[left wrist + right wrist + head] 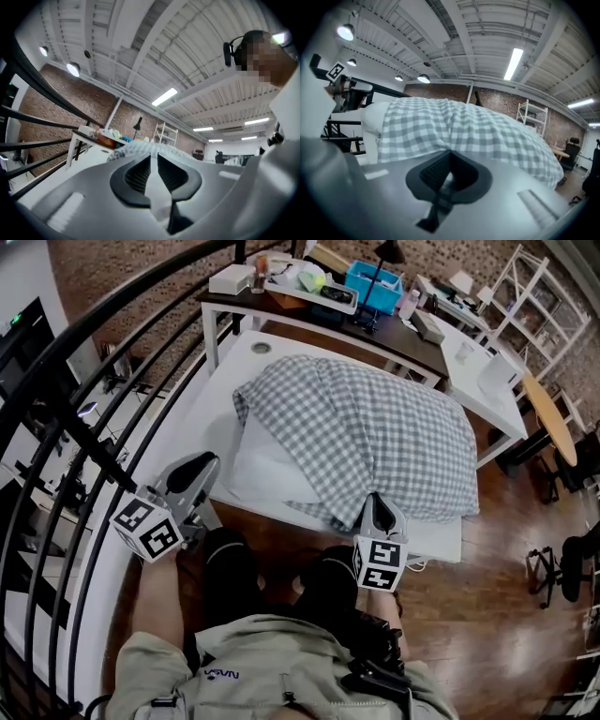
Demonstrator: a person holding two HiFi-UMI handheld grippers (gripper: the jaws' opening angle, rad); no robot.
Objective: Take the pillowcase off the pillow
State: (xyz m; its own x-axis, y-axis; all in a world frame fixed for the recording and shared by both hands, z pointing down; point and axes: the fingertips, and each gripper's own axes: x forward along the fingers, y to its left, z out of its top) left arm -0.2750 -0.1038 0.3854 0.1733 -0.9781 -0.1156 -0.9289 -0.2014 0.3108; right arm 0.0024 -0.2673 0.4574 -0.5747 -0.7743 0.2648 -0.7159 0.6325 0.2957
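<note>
Pillowcase [375, 437], grey-and-white checked, covers most of a pillow [258, 470] lying across the middle of a white bench [234, 362] in the head view; the bare white pillow shows out of the case toward the bench's left edge. The right gripper [377, 502] sits at the bench's near edge, its tip against the case's hem, where the folds in the cloth run together. The left gripper [200, 467] hangs off the bench's near left corner, beside a black railing [84, 437]. A second, cluttered bench [309, 322] stands beyond the far edge.

Left gripper view: the jaws stand a narrow gap apart, with nothing seen clamped between them. The checked mound rises beyond them.

Right gripper view: the jaws are pressed together, apparently pinching the hem of the checked cloth, which fills the frame just beyond them. The bare pillow end shows at its left.
</note>
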